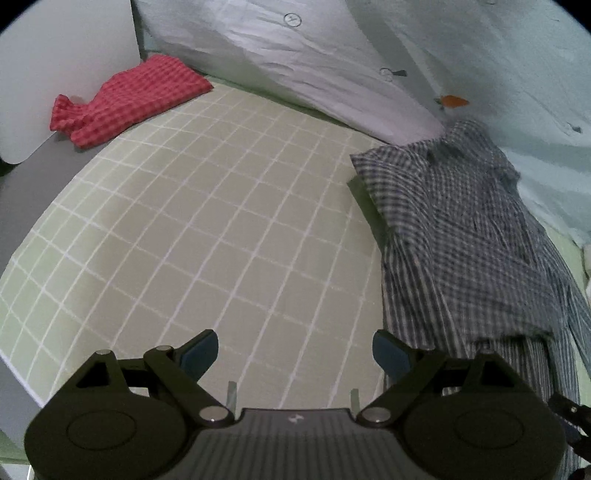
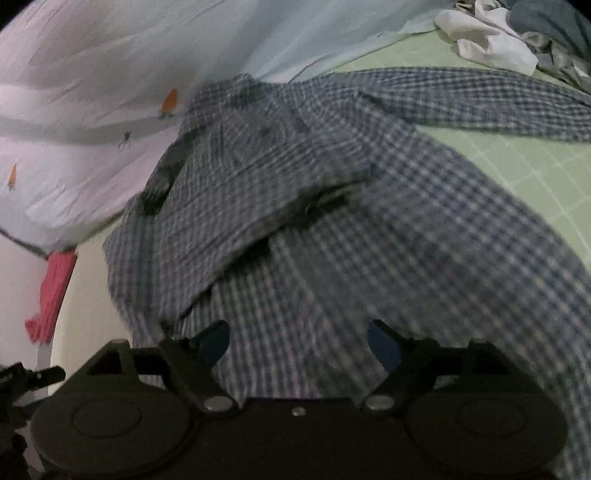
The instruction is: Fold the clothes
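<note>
A blue-and-white checked shirt (image 1: 465, 236) lies spread and rumpled on the green grid mat (image 1: 207, 221), on the right in the left wrist view. It fills the right wrist view (image 2: 332, 221), one sleeve stretching to the upper right. My left gripper (image 1: 295, 354) is open and empty over bare mat, left of the shirt's edge. My right gripper (image 2: 297, 345) is open, its fingers low over the shirt's lower part with cloth lying between them. A folded red checked garment (image 1: 129, 99) lies at the mat's far left corner.
A pale sheet with small carrot prints (image 1: 461, 55) is bunched along the far side. A pile of white and grey clothes (image 2: 517, 33) sits at the upper right in the right wrist view. A white board (image 1: 55, 74) stands at the far left.
</note>
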Demonstrator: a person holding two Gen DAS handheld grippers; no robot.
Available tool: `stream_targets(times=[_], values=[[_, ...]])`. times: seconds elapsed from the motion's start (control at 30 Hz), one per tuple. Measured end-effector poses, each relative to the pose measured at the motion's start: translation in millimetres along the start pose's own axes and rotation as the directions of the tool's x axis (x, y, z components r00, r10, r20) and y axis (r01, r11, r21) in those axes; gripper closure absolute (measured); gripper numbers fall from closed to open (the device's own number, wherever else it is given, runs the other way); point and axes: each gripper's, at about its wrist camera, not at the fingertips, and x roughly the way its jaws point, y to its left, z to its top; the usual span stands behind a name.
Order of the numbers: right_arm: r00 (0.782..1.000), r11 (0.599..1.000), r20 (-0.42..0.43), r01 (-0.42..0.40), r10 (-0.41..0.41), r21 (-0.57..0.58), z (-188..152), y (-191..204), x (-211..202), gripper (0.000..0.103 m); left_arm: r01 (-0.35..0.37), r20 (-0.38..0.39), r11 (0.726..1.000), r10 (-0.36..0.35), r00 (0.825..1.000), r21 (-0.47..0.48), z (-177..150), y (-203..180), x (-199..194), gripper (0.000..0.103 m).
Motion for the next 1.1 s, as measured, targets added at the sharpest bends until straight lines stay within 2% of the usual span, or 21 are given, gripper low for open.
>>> stream_targets(times=[0.23, 0.43, 0.6, 0.7, 0.77, 0.8, 0.83, 0.87, 0.9, 0.93, 0.97, 1.0, 1.1], values=[[1.0, 0.995, 0.025, 0.0, -0.003, 0.104, 50.6, -24.8, 21.3, 0.02, 0.036, -0.002, 0.999, -0.036, 0.999, -0.02, 59.3, -20.6, 40.4, 0.012], [0.999, 0.996, 0.037, -0.004, 0.001, 0.093, 93.1, -26.4, 56.8, 0.023, 0.073, -0.001, 0.997, -0.073, 0.997, -0.035, 111.5, -38.7, 76.0, 0.012], [0.998, 0.996, 0.025, 0.054, -0.056, 0.072, 119.2, -20.4, 93.8, 0.025, 0.097, -0.009, 0.994, -0.098, 0.995, -0.043, 153.2, -53.9, 110.2, 0.012], [0.998, 0.997, 0.036, 0.058, -0.06, 0.06, 127.5, -12.0, 104.2, 0.025, 0.093, -0.038, 0.994, -0.096, 0.995, -0.06, 169.2, -57.2, 139.0, 0.012], [0.997, 0.997, 0.033, 0.068, -0.069, 0.027, 129.3, -5.4, 107.6, 0.037, 0.095, -0.064, 0.991, -0.101, 0.993, -0.092, 175.4, -55.9, 154.3, 0.012], [0.997, 0.997, 0.034, 0.076, -0.076, 0.007, 129.7, -2.0, 108.7, 0.053, 0.096, -0.079, 0.989, -0.105, 0.991, -0.114, 177.3, -54.5, 161.0, 0.014], [0.996, 0.996, 0.034, 0.087, -0.086, -0.014, 130.0, 1.1, 109.5, 0.069, 0.097, -0.091, 0.986, -0.11, 0.99, -0.136, 179.0, -53.3, 167.0, 0.022], [0.995, 0.995, 0.034, 0.096, -0.095, -0.037, 130.5, 3.4, 109.4, 0.073, 0.101, -0.091, 0.983, -0.115, 0.989, -0.153, 179.1, -52.4, 169.4, 0.034], [0.995, 0.994, 0.038, 0.093, -0.091, -0.056, 131.2, 5.7, 107.7, 0.078, 0.102, -0.092, 0.98, -0.119, 0.989, -0.17, 179.2, -51.8, 171.5, 0.042], [0.996, 0.994, 0.047, 0.084, -0.081, -0.069, 131.8, 8.3, 104.4, 0.083, 0.095, -0.094, 0.979, -0.113, 0.989, -0.183, 178.8, -52.1, 172.3, 0.06], [0.996, 0.994, 0.061, 0.07, -0.066, -0.078, 132.8, 10.6, 99.5, 0.084, 0.088, -0.096, 0.977, -0.108, 0.99, -0.195, 178.5, -52.5, 173.2, 0.087], [0.996, 0.995, 0.078, 0.054, -0.047, -0.087, 134.1, 12.3, 93.5, 0.087, 0.08, -0.098, 0.975, -0.102, 0.99, -0.208, 178.1, -52.8, 174.0, 0.101], [0.991, 0.993, 0.132, 0.014, 0.001, -0.116, 139.3, 16.2, 74.0, 0.09, 0.064, -0.069, 0.97, -0.082, 0.994, -0.234, 177.0, -56.1, 168.7, 0.103]])
